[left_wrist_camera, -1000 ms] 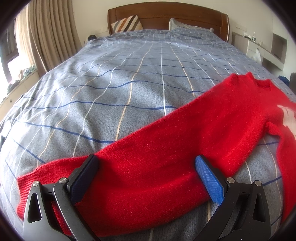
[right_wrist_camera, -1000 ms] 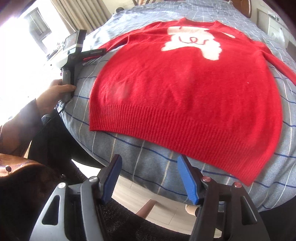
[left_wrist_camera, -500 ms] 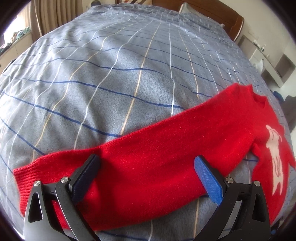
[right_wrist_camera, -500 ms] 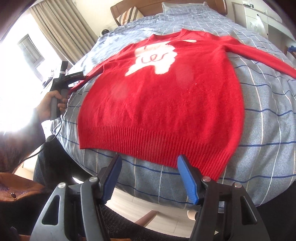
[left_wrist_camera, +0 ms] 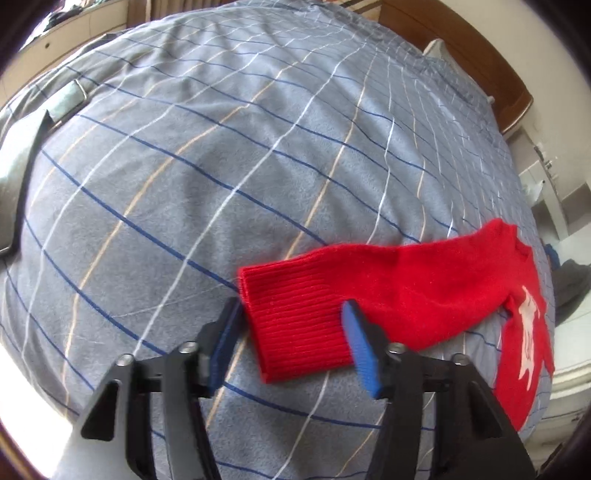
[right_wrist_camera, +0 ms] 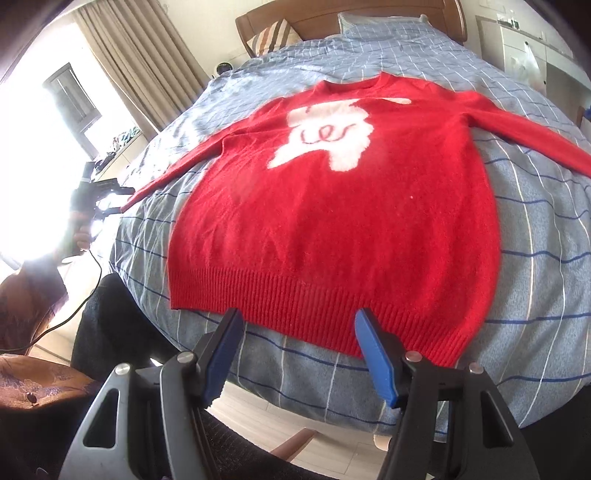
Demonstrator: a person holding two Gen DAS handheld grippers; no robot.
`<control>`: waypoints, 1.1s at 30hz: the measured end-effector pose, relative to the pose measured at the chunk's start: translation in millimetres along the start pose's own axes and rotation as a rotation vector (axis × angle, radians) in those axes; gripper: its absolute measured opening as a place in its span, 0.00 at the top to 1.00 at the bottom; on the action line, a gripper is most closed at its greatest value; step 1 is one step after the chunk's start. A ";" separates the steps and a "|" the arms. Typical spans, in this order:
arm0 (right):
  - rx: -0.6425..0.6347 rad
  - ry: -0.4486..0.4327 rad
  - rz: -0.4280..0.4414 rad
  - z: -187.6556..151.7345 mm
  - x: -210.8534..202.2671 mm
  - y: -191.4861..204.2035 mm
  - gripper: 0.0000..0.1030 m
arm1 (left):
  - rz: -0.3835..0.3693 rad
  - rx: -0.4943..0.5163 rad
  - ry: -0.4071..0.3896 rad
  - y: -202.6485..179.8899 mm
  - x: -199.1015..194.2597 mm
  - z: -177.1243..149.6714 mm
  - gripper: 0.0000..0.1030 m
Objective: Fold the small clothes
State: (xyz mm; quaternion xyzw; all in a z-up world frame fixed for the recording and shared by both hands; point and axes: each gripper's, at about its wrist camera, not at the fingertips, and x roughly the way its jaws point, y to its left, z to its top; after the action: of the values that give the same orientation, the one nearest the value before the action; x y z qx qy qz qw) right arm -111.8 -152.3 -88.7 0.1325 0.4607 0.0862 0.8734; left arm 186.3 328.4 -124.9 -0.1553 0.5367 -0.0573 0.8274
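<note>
The red sweater [right_wrist_camera: 332, 221] lies flat, front up, on the bed [right_wrist_camera: 535, 295], its hem near the foot edge and both sleeves stretched out to the sides. It looks like a soft, fuzzy knit, light and limp, so it will likely sag and drag on the fleecy cover rather than slide; the ribbed cuff [left_wrist_camera: 295, 321] and the ribbed hem [right_wrist_camera: 314, 310] seem the firmest places to pinch. The left hand-held gripper [left_wrist_camera: 291, 343] is spread, its blue pads straddling the cuff without closing on it. The right hand-held gripper [right_wrist_camera: 299, 354] is spread too, poised just short of the hem, holding nothing. Nothing lies on the sweater. A striped pillow [right_wrist_camera: 273, 33] and the wooden headboard [right_wrist_camera: 369, 11] sit well beyond it, and curtains [right_wrist_camera: 140, 62] hang to the left.
</note>
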 end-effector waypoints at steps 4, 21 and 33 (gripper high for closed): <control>-0.037 -0.002 -0.028 -1.1 -7.4 6.7 0.39 | 0.171 0.112 -0.053 -22.9 3.1 -4.4 0.94; 0.093 -0.028 -0.202 6.4 -51.3 -90.1 0.34 | 0.279 0.188 -0.190 -48.4 -40.8 -28.7 0.43; 0.254 0.146 0.074 -16.2 3.9 -120.8 0.44 | -0.216 0.468 0.063 -205.2 -22.6 -216.7 0.34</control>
State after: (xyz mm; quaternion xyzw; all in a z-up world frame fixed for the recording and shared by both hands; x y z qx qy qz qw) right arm -119.7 -263.5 -138.0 0.2522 0.5249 0.0686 0.8100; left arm -4.7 98.0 -121.3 -0.0142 0.5148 -0.2727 0.8127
